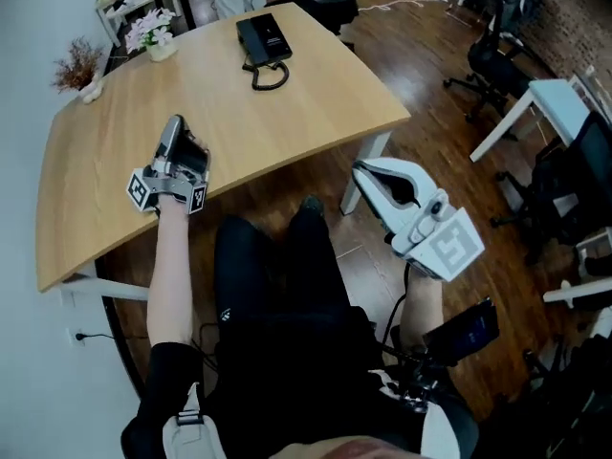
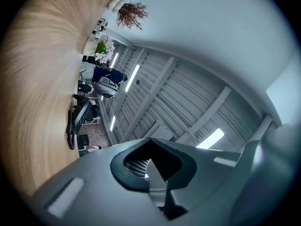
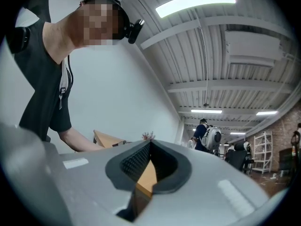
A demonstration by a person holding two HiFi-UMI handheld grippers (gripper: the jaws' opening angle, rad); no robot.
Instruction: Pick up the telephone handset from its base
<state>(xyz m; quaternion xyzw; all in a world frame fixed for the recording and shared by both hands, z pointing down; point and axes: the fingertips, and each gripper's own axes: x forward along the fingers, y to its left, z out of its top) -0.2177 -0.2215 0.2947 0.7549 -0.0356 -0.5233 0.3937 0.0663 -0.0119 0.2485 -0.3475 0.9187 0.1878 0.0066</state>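
The black telephone (image 1: 263, 38) lies at the far side of the wooden table (image 1: 115, 161), its handset on the base and a coiled cord (image 1: 271, 75) in front of it. My left gripper (image 1: 176, 124) hovers over the near part of the table, well short of the phone, jaws shut and empty. In the left gripper view the gripper (image 2: 151, 142) tilts upward; the phone (image 2: 75, 121) is small at the left. My right gripper (image 1: 361, 170) hangs off the table's right edge over the floor. Its jaws (image 3: 150, 144) meet at the tips with nothing between them.
A flower vase (image 1: 153, 34) and a dried plant (image 1: 81, 65) stand at the table's far left. Office chairs (image 1: 497, 60) and a white desk (image 1: 550, 103) are to the right. A person with a backpack (image 3: 207, 135) stands far off.
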